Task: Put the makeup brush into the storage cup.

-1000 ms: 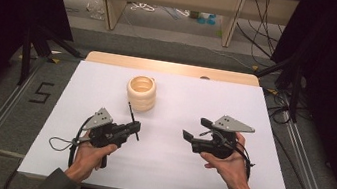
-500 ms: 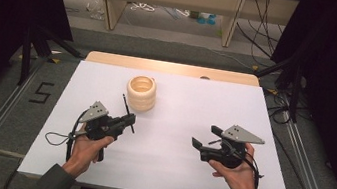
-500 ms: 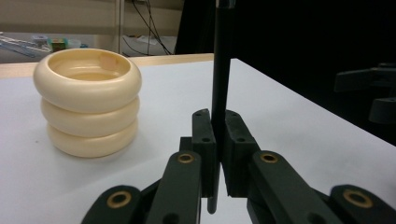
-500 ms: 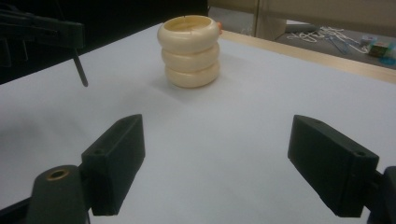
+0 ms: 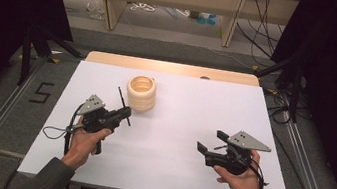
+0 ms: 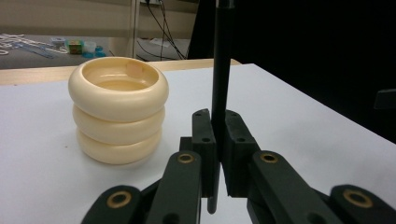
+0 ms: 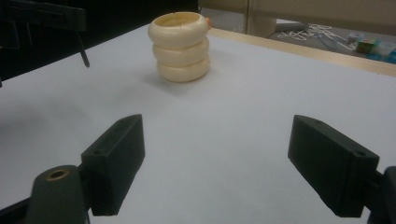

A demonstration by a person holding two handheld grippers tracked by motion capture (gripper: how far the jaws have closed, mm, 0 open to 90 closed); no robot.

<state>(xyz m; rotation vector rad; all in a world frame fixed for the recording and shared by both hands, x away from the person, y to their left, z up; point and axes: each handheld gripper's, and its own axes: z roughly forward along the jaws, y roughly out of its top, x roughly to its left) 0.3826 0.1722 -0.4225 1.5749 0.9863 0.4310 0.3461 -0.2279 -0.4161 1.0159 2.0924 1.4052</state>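
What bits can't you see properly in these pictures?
- The black stick clamped in the left gripper: its top is cut off by the upper edge of the left gripper view.
- The ring stack: the high view is too small to show what lies inside it; its own rim hides the bottom in both gripper views.
- A small orange patch behind the stack's rim in the right gripper view: mostly hidden and too blurred to identify.
- Clutter on the floor beyond the table: too small to name.

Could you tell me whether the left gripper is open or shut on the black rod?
Shut on it: the left gripper has both pads pressed against the thin black rod, which stands up between them.
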